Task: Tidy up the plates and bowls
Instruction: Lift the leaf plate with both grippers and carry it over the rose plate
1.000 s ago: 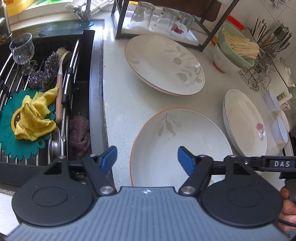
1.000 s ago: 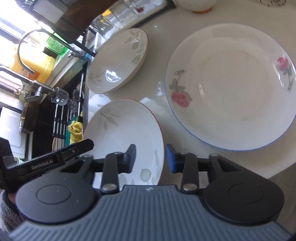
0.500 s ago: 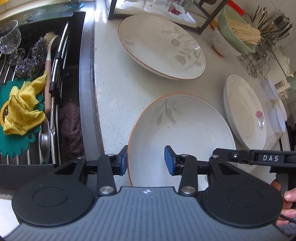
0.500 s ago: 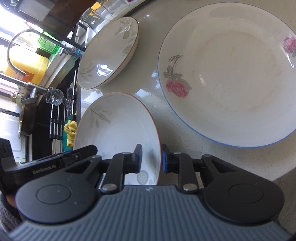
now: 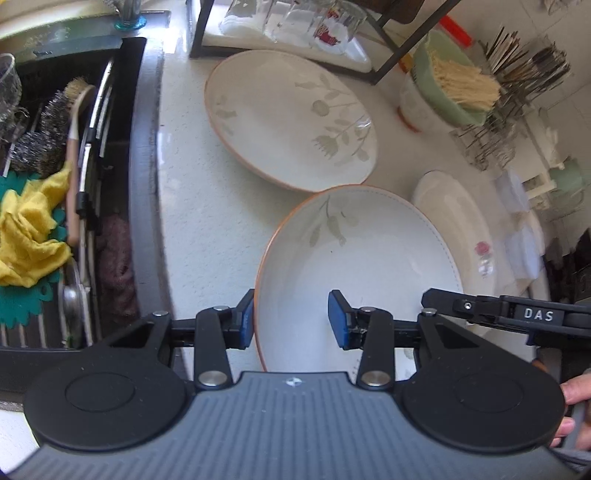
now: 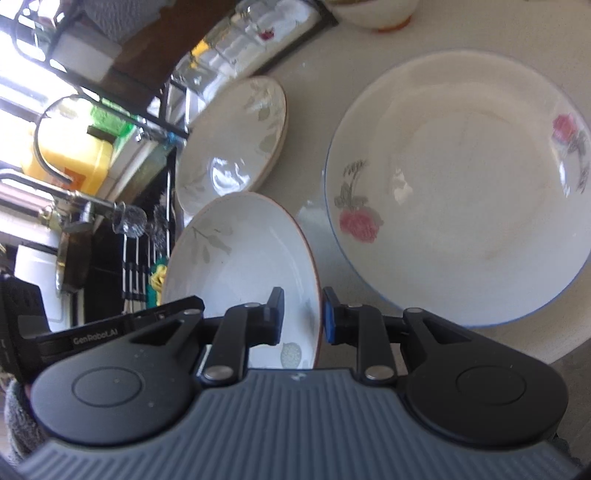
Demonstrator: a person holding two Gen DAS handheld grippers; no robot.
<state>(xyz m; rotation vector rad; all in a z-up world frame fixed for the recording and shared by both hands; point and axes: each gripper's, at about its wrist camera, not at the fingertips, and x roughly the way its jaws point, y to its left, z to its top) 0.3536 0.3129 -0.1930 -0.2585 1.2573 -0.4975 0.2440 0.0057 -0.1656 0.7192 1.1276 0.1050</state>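
A shallow white bowl with an orange rim and grey leaf print [image 5: 354, 258] [image 6: 243, 266] is lifted and tilted above the counter. My left gripper [image 5: 291, 319] is shut on its left rim. My right gripper [image 6: 303, 317] is shut on its right rim. A second matching leaf-print bowl [image 5: 288, 118] [image 6: 232, 140] lies on the counter behind it. A white plate with a blue rim and a rose print [image 5: 461, 229] [image 6: 458, 184] lies to the right.
A black sink [image 5: 129, 184] on the left holds a yellow cloth [image 5: 26, 229], scourers and a brush. A black rack with upturned glasses [image 5: 295, 22] stands at the back. A green bowl of chopsticks [image 5: 450, 81] and a cutlery rack [image 5: 517, 92] stand at the back right.
Both grippers closed on the near bowl's rim, the left first opening wide then narrowing. The bowl has risen off the counter and moved toward the far bowl.
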